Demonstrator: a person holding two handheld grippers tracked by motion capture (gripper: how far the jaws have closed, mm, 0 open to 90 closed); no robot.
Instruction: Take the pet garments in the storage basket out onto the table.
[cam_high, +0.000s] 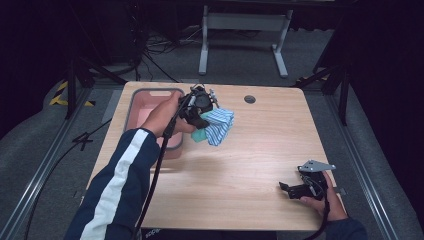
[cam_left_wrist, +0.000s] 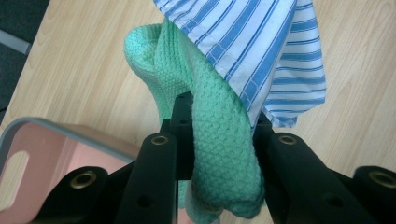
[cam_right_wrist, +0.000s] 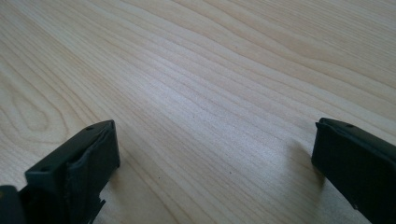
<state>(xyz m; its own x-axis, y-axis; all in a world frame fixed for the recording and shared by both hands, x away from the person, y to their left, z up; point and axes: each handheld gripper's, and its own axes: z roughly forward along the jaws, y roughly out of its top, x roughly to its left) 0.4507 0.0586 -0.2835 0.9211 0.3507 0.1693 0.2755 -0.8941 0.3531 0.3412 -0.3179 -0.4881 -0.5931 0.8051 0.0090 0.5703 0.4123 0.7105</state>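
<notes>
Left gripper (cam_high: 202, 111), held in the person's left hand (cam_high: 162, 116), is clamped on a mint-green knitted cloth (cam_left_wrist: 219, 154); in the left gripper view the black jaws press the bunched knit from both sides. Against that cloth hangs a blue-and-white striped woven cloth (cam_left_wrist: 261, 51), draped over the far side of the green one; whether the jaws also pinch the striped fabric cannot be told. Both cloths hang above the light wooden tabletop (cam_high: 260, 150), just right of a pink rectangular plastic bin with a grey rim (cam_high: 145, 102), as seen in the high view. The bin stands at the table's far left, and the left forearm, in a navy sleeve with a white stripe (cam_high: 120, 185), crosses its near edge.

Right gripper (cam_high: 294, 189), held in the right hand (cam_high: 327, 202) at the table's near right corner, has its jaws standing wide apart, with nothing between them but bare wood. It lies well apart from the cloths.
</notes>
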